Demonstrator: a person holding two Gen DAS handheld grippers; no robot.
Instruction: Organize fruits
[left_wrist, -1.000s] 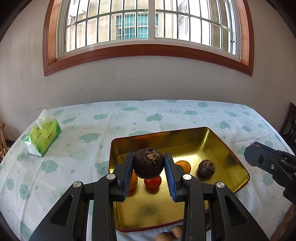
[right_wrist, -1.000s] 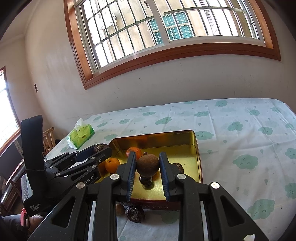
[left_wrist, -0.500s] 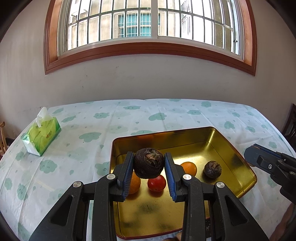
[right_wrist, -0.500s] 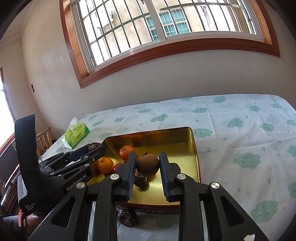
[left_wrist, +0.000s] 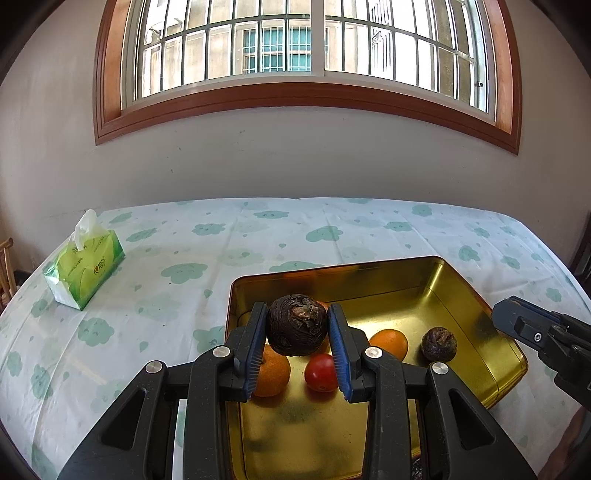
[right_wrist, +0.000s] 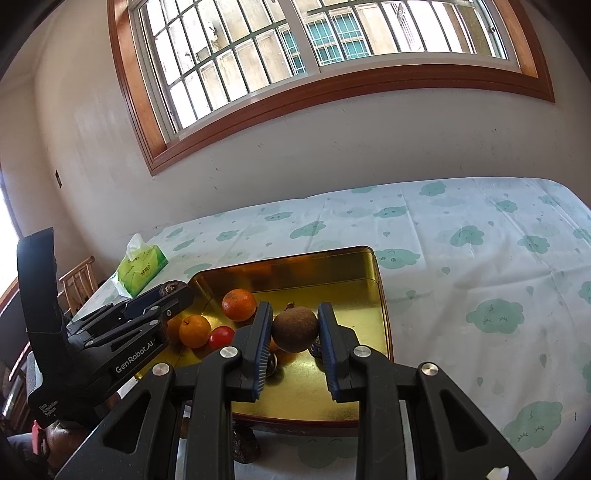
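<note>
My left gripper (left_wrist: 297, 332) is shut on a dark wrinkled fruit (left_wrist: 297, 325) and holds it above the gold tray (left_wrist: 461, 291). In the tray lie two oranges (left_wrist: 389, 341), a red tomato (left_wrist: 320, 373) and a small dark wrinkled fruit (left_wrist: 439, 344). My right gripper (right_wrist: 294, 328) is shut on a round brown fruit (right_wrist: 294, 329) above the tray's (right_wrist: 380, 280) near part. The left gripper also shows in the right wrist view (right_wrist: 162, 299), at the tray's left side. Another dark fruit (right_wrist: 244, 446) lies on the cloth in front of the tray.
A green tissue pack (left_wrist: 85, 266) stands on the cloud-print tablecloth (left_wrist: 166, 236) at the far left. A wooden chair (right_wrist: 79, 284) stands beyond the table's left edge. The wall and window are behind the table.
Both grippers have moved forward over the tray, still holding their fruits. The loose fruits at the tray's front edge have slipped out of the left wrist view.
</note>
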